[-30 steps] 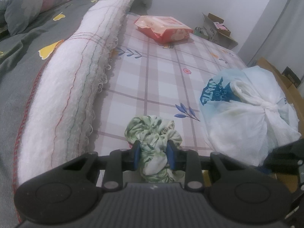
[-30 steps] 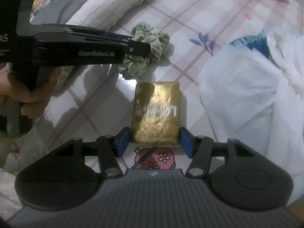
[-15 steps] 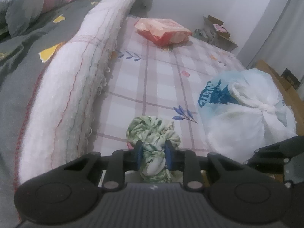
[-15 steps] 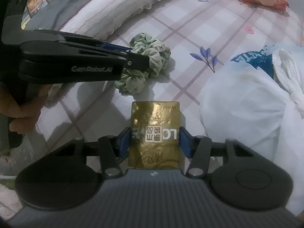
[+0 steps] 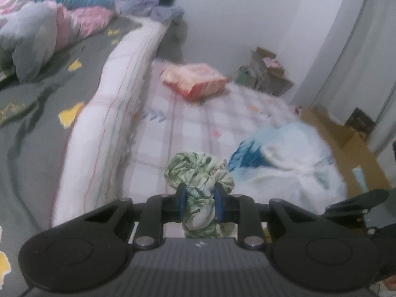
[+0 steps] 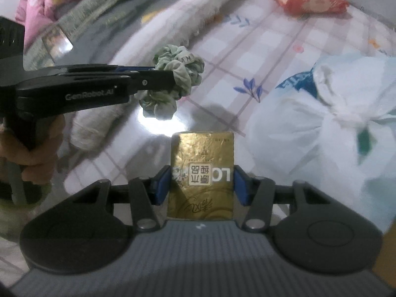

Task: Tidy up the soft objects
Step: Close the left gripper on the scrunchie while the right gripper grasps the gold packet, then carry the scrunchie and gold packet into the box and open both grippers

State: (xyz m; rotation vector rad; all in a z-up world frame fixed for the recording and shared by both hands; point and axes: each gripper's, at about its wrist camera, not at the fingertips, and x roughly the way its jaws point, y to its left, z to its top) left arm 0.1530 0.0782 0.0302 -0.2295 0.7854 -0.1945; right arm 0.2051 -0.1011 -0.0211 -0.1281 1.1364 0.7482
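Note:
A green patterned scrunchie hangs lifted above the checked sheet, with my left gripper shut on it and its blue pads pinching the fabric. In the right wrist view the same scrunchie dangles from the left gripper, which a person's hand holds. My right gripper is shut on a gold foil tissue pack. The pads press both of the pack's sides, and the pack is raised off the sheet.
A knotted white plastic bag with blue print lies on the right. A red-orange packet sits further back on the sheet. A white fringed blanket roll borders the left, with a grey quilt beyond. A cardboard box stands at the right edge.
Both grippers have risen. The scrunchie has come up off the sheet in the left gripper. The right jaws have closed onto the gold pack and lifted it.

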